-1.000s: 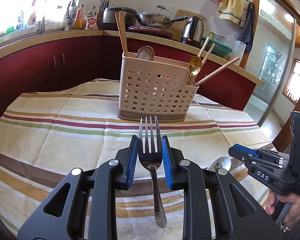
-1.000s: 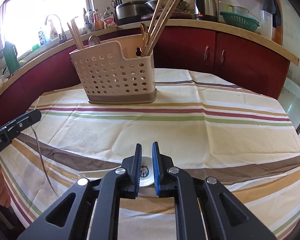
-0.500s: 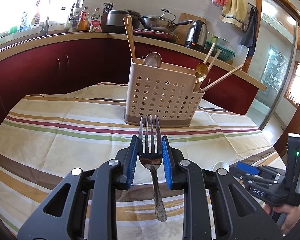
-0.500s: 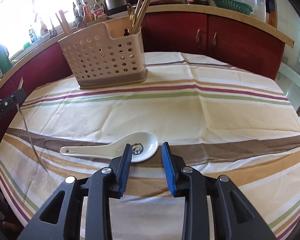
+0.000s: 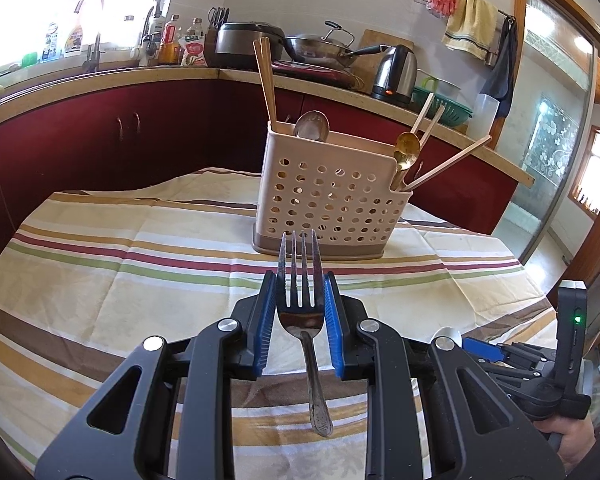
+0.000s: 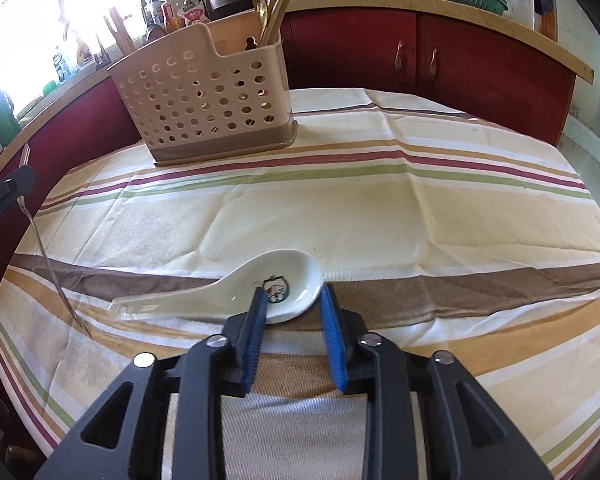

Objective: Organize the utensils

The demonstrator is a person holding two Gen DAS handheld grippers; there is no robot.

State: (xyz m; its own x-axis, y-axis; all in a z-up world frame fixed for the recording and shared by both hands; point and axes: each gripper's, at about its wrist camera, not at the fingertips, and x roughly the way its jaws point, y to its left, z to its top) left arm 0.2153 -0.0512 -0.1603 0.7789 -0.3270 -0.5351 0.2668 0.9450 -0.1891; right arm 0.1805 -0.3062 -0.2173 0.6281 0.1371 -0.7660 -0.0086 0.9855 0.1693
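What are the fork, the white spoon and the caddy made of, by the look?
Fork: looks like stainless steel, polished; it mirrors the light and has a stamped pattern at the handle end.
White spoon: probably glazed ceramic, though melamine is possible; glossy white, thick-walled, printed cartoon in the bowl.
Caddy: moulded plastic, matte beige with a darker base; evenly punched round holes, rounded corners.

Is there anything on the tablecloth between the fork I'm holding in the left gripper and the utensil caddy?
Nothing visible. The left gripper holds the fork tines-up, and only bare striped tablecloth lies between it and the perforated caddy.
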